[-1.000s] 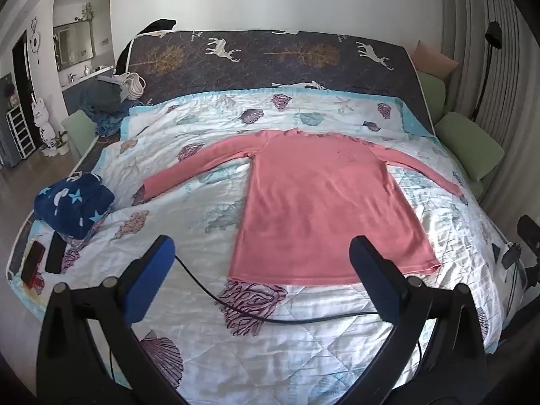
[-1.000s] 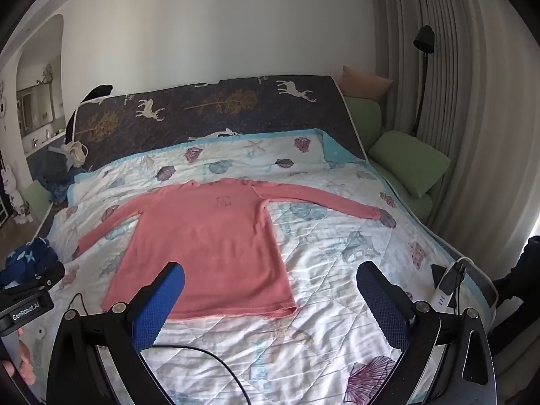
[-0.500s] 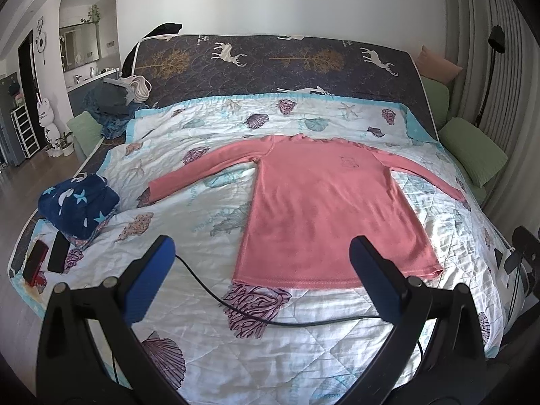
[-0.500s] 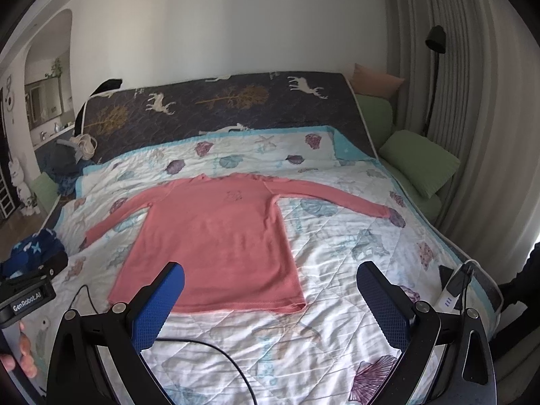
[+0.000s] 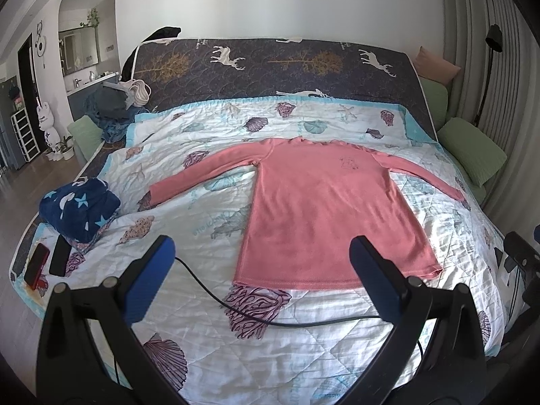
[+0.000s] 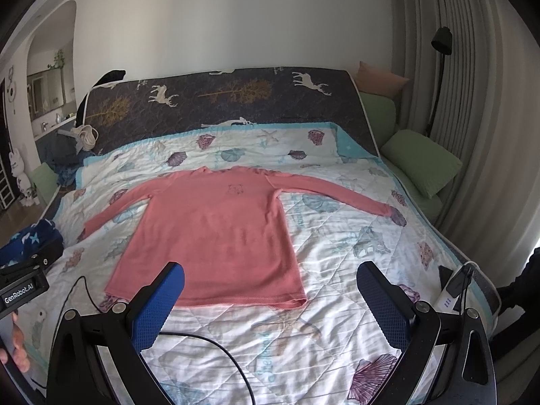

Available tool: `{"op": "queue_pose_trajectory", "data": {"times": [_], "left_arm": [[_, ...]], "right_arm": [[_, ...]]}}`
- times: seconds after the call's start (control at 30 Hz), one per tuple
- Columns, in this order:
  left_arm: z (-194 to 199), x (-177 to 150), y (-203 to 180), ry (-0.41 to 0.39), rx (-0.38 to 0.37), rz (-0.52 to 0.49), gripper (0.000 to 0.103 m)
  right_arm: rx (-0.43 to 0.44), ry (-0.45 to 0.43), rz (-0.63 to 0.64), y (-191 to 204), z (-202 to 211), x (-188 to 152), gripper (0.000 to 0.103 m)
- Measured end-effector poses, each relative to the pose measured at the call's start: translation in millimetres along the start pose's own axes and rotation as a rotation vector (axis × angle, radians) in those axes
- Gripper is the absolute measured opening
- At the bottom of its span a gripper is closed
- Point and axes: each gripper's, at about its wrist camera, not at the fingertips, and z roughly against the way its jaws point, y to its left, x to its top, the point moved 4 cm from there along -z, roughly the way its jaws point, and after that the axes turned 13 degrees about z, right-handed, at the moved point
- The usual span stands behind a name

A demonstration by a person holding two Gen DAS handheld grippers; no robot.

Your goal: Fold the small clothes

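Both my left gripper [image 5: 258, 263] and right gripper [image 6: 270, 290] hang spread wide, empty. Ahead, the pink long-sleeved knit shirt [image 5: 324, 209] lies flat on the shell-print quilt [image 5: 209, 229]. It's probably soft and light; I'd pinch a sleeve cuff and the hem corner.

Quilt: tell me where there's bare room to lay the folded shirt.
Free: the quilt right of the pink shirt, below its sleeve; also between the neckline and headboard. Crowded: the left edge, with the blue bundle and phones.
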Motion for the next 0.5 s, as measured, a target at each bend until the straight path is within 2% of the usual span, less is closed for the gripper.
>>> {"op": "queue_pose_trajectory", "data": {"times": [0.5], "left_arm": [[6.2, 3.3, 3.9, -0.021, 0.011, 0.003, 0.103]], "right_arm": [[-0.011, -0.004, 0.018, -1.2, 2.8, -1.1, 0.103]]}}
